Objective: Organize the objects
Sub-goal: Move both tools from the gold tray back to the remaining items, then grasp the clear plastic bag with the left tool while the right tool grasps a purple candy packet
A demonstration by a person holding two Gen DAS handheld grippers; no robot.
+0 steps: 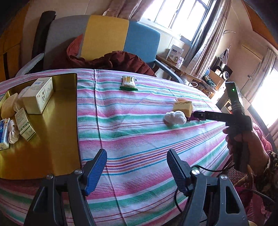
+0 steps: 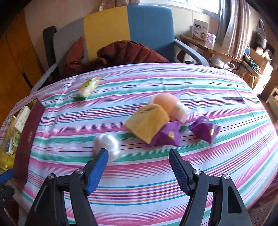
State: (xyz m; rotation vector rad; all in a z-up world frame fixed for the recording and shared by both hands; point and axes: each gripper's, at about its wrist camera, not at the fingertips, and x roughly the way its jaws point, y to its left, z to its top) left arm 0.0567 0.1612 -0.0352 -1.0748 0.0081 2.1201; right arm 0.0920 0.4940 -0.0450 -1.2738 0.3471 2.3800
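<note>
A striped cloth (image 2: pixel 225 97) covers the table. Beyond its far edge stands a grey, yellow and blue chair (image 1: pixel 107 34) holding a maroon jacket (image 1: pixel 121 60). Bright windows (image 1: pixel 179 13) with curtains (image 1: pixel 206 43) glare at the right.

Striped cloth (image 1: pixel 139 121) covers the table, woven and matt with soft creases, and at nine o'clock sits the tray (image 1: pixel 57 139), gold and glossy, mirror-smooth, carrying matt paper cartons (image 1: pixel 38 95). Out at two o'clock the sponge (image 2: pixel 147 123) looks yellow, porous and rough, the white wad (image 2: pixel 106 144) beside it is crinkly, shiny plastic film, and the purple packets (image 2: pixel 205 130) gleam like foil wrap. Both grippers, left (image 1: pixel 137 168) and right (image 2: pixel 139 168), show ribbed blue rubbery pads (image 1: pixel 96 168) on matt black plastic arms with bright metal rivets (image 1: pixel 195 172).
</note>
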